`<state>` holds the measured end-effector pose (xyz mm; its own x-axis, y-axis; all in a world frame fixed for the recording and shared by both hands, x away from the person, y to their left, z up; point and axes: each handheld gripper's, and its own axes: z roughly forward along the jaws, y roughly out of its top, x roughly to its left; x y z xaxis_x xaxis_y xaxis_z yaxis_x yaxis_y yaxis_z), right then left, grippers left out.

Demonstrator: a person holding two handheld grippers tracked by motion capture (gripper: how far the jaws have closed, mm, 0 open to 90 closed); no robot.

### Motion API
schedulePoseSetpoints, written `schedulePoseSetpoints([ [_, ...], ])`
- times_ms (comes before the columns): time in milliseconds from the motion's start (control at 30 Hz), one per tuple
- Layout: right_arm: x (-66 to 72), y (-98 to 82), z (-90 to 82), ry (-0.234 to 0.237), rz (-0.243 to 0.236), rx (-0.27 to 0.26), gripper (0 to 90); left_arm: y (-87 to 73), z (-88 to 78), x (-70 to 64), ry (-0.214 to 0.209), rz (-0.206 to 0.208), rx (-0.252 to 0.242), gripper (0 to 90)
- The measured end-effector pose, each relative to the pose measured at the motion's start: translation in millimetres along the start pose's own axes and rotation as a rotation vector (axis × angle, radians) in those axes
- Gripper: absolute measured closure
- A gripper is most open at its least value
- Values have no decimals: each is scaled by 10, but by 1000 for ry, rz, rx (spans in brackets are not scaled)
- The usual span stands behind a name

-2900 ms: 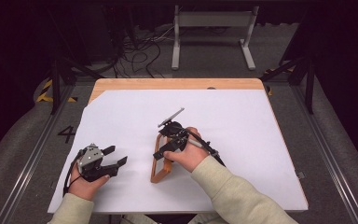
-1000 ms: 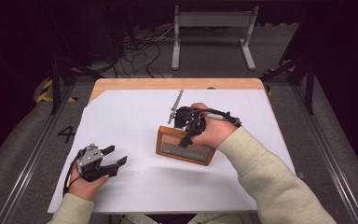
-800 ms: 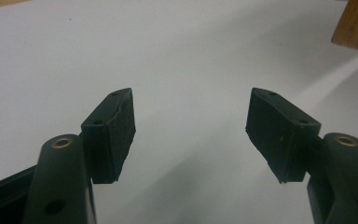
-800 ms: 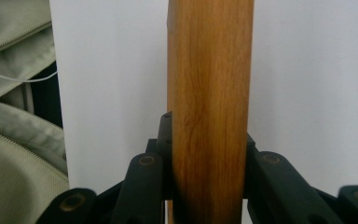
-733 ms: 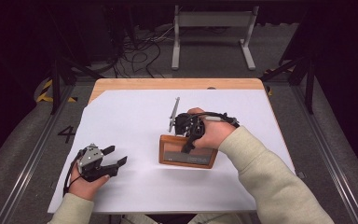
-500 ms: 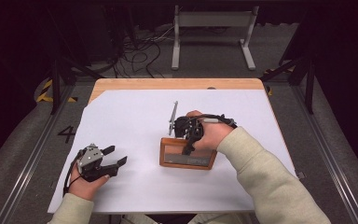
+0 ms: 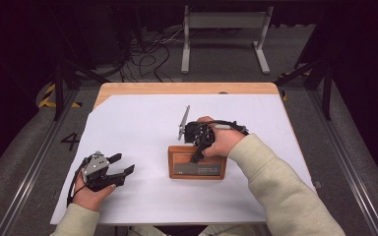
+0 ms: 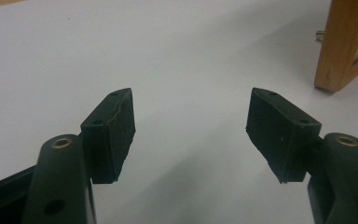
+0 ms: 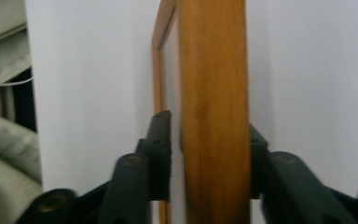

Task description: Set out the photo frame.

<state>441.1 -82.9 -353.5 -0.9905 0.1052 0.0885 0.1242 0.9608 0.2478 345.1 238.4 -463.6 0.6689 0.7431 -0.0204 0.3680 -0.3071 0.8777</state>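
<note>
Right hand-held gripper (image 7: 195,156) is clamped on the far rail of a wooden picture frame (image 7: 197,168); in the right gripper view (image 9: 205,158) the rail sits between my two jaws, one on each face. Left hand-held gripper (image 7: 118,172) rests on the white sheet (image 7: 128,123) at the near left, jaws spread wide with nothing between them (image 8: 191,135).

Frame location: centre of the counter (image 7: 187,88), slightly right, lying on the sheet or close to it. Its left corner shows at the right edge of the left gripper view (image 8: 340,46), well apart from those jaws.

Risks from here:
- Grip is on one rail only, near the middle. If I lift or tilt, I judge the frame could pivot in the jaws and its free edge could slap the counter.
- Smooth wood against hard pads: a slip is likely if the squeeze eases.
- A thin grey strip (image 7: 183,123) stands just beyond my right hand; a swing could knock it.

Hard to make out:
- What the grey strip is; possibly the frame's stand or part of my tool.
- My right hand (image 7: 221,142) covers the frame's far right corner.
- Whether the frame's underside touches the sheet all along.
- Print on the frame's panel is too small to read.
</note>
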Motion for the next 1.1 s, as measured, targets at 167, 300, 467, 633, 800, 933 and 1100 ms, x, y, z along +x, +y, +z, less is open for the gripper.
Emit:
schedulePoseSetpoints([
  [167, -50, -86, -56, -85, 40, -71, 492, 2, 9, -3, -3, -2, 1, 328],
  [300, -96, -211, -155, -103, 101, -183, 450, 1, 9, -6, -3, -2, 3, 326],
  [467, 29, -514, -309, -173, 144, -369, 365, 5, -1, -20, -8, -3, 3, 320],
  [633, 186, -887, -373, -256, 234, -495, 240, 18, -6, -47, -13, 4, 3, 311],
  [800, 398, -1487, -348, -339, 370, -675, 164, 44, 6, -80, -28, 7, -1, 302],
  [933, 526, -1961, -210, -379, 467, -764, 155, 60, 17, -100, -50, -7, -9, 298],
  [1100, 572, -2406, 25, -422, 557, -803, 153, 73, 24, -108, -59, -9, -27, 297],
])
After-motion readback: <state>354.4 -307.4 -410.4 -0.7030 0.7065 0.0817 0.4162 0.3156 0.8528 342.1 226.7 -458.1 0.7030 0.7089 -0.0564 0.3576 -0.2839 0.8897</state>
